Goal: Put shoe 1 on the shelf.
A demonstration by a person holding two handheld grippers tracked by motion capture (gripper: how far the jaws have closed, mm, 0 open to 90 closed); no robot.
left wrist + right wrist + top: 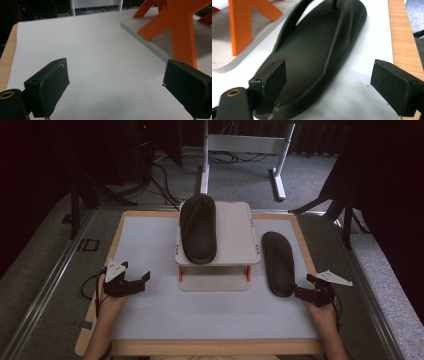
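Observation:
A black flip-flop (198,227) lies on the left half of a small white stand (235,237) with orange legs, at the table's middle. A second black flip-flop (278,263) lies flat on the white table mat, right of the stand. My right gripper (303,285) is open at this flip-flop's near end. In the right gripper view its left jaw is over the heel of the flip-flop (317,50) and its right jaw over bare mat, with the gripper (330,75) holding nothing. My left gripper (136,271) is open and empty over the mat, left of the stand. The left gripper (116,75) faces the stand's orange legs (182,32).
The stand's lower base plate (215,284) rests on the mat. A wooden rim (300,235) borders the table. Beyond it on the floor are a white frame (245,145), cables and dark tripod legs (345,215). Bare mat (210,315) lies between my two hands.

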